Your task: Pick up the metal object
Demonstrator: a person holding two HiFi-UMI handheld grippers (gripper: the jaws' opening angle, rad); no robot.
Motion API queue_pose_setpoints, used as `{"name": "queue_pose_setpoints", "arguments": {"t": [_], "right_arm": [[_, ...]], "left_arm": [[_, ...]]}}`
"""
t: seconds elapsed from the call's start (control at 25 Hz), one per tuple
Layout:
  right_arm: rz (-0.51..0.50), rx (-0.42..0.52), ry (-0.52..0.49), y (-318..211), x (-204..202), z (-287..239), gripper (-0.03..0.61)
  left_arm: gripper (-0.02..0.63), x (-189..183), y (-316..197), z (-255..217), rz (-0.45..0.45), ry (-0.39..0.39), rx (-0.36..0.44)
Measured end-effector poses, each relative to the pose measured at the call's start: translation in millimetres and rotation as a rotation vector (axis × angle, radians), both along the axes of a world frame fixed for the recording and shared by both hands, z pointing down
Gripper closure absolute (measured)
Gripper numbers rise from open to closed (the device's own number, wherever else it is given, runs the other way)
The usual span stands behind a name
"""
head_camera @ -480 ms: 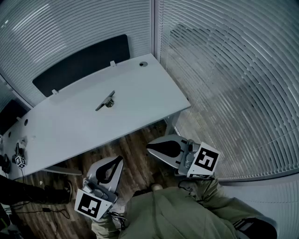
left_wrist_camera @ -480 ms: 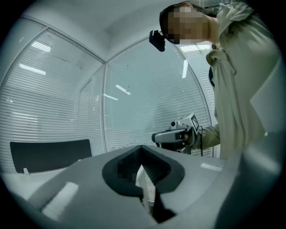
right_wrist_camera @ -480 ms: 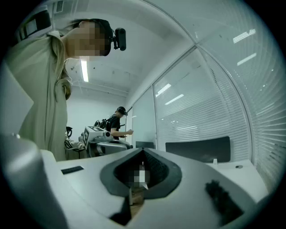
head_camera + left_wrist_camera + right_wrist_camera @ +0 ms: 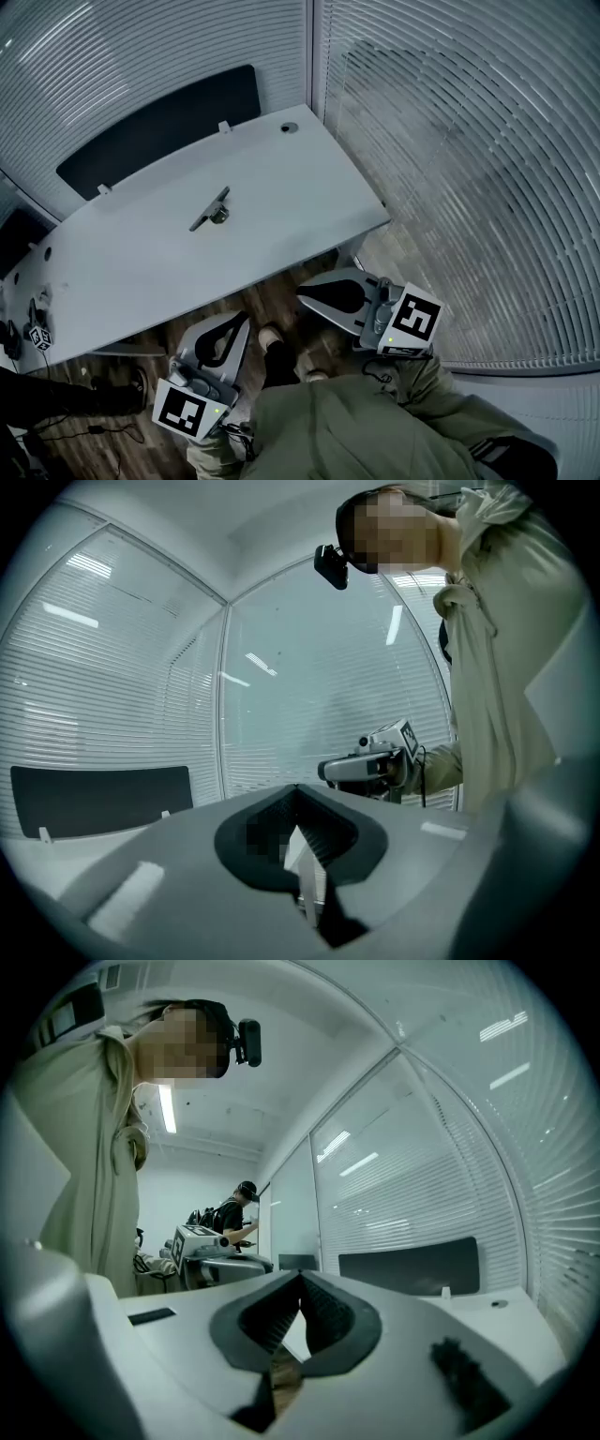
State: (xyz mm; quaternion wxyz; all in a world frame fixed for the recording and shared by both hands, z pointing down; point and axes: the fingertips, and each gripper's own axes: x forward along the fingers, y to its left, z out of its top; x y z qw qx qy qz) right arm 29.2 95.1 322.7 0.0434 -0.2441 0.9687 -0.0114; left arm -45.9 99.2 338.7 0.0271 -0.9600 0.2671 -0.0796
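The metal object (image 4: 212,207), a thin dark bar with a small round part beside it, lies on the white table (image 4: 281,206) near its middle. Both grippers hang low in front of the table, over the wooden floor and far from the object. My left gripper (image 4: 240,322) is shut and holds nothing; its jaws meet at the tip (image 4: 298,791). My right gripper (image 4: 302,298) is also shut and bare (image 4: 300,1279). Neither gripper view shows the metal object. Each gripper view shows the other gripper: the right gripper (image 4: 367,766) and the left gripper (image 4: 202,1247).
A black panel (image 4: 159,127) stands along the table's far edge, with a round grommet (image 4: 289,127) at the corner. Glass walls with blinds (image 4: 450,159) close in behind and to the right. Cables and small gear (image 4: 37,328) sit at the table's left end. Another person (image 4: 239,1211) stands far off.
The head view has shifted a little, so the table sits slightly lower and to the right. A shoe now shows on the floor between the grippers. Both grippers stay shut.
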Motion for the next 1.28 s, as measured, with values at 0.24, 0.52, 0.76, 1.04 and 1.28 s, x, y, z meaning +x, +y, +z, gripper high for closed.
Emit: {"name": "queue_pose_setpoints", "arguments": {"t": [0.24, 0.52, 0.76, 1.04, 1.28], "right_arm": [[0.022, -0.021, 0.007, -57, -12, -8, 0.577], [0.017, -0.063, 0.026, -131, -38, 1, 0.577], [0.005, -0.096, 0.034, -187, -62, 7, 0.577], [-0.010, -0.156, 0.063, -218, -75, 25, 0.577], [-0.023, -0.251, 0.077, -238, -66, 58, 0.577]], "left_arm": [[0.607, -10, -56, -1, 0.018, 0.015, -0.035], [0.607, -34, -134, 5, 0.014, 0.010, -0.063], [0.606, -54, -187, 19, 0.017, 0.005, -0.120], [0.606, -63, -225, 37, 0.018, 0.009, -0.179], [0.591, -56, -255, 74, -0.013, 0.000, -0.286]]}}
